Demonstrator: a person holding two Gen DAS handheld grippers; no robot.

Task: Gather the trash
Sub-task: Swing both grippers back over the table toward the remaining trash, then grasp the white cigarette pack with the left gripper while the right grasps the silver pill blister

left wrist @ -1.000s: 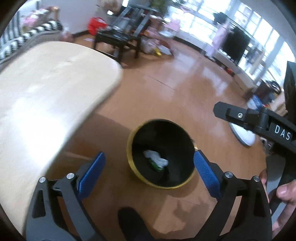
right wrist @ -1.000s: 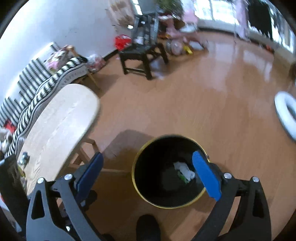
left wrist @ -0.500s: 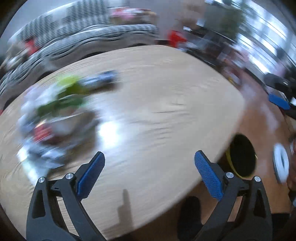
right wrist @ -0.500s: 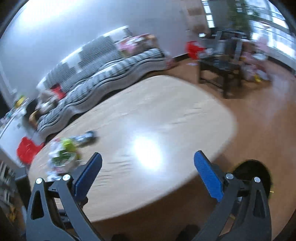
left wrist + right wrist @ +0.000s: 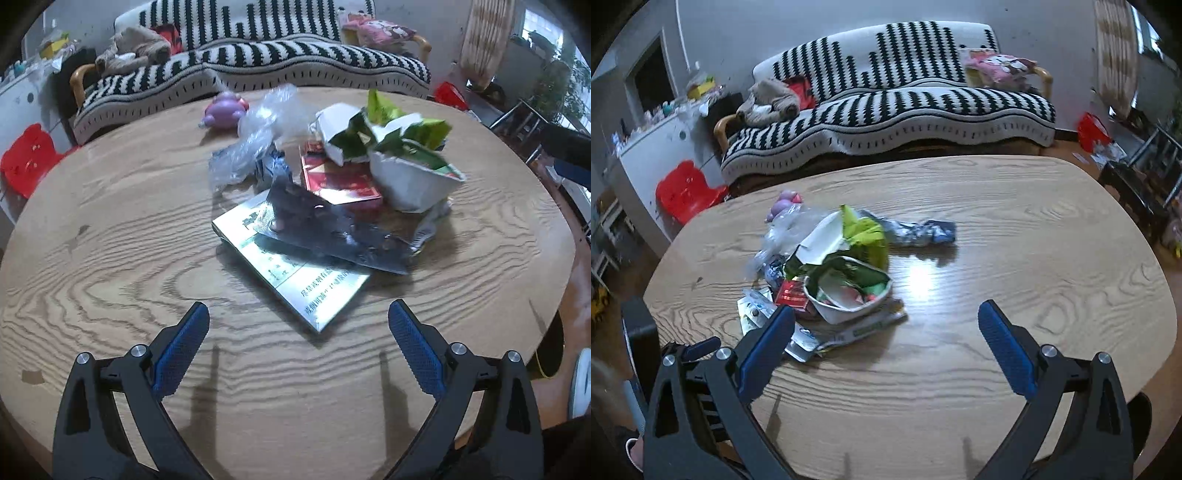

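We hold both grippers over the oval wooden table (image 5: 110, 258), each with its blue-padded jaws spread wide and empty. The left gripper (image 5: 298, 334) faces a silver flat box (image 5: 295, 273) just ahead, with a dark foil wrapper (image 5: 332, 225) lying across it. Behind sit a red packet (image 5: 340, 181), a torn white paper bowl (image 5: 410, 184), green wrappers (image 5: 424, 133) and crumpled clear plastic (image 5: 258, 140). The right gripper (image 5: 886, 325) sits beside this pile; a blue-grey wrapper (image 5: 919, 232) lies apart.
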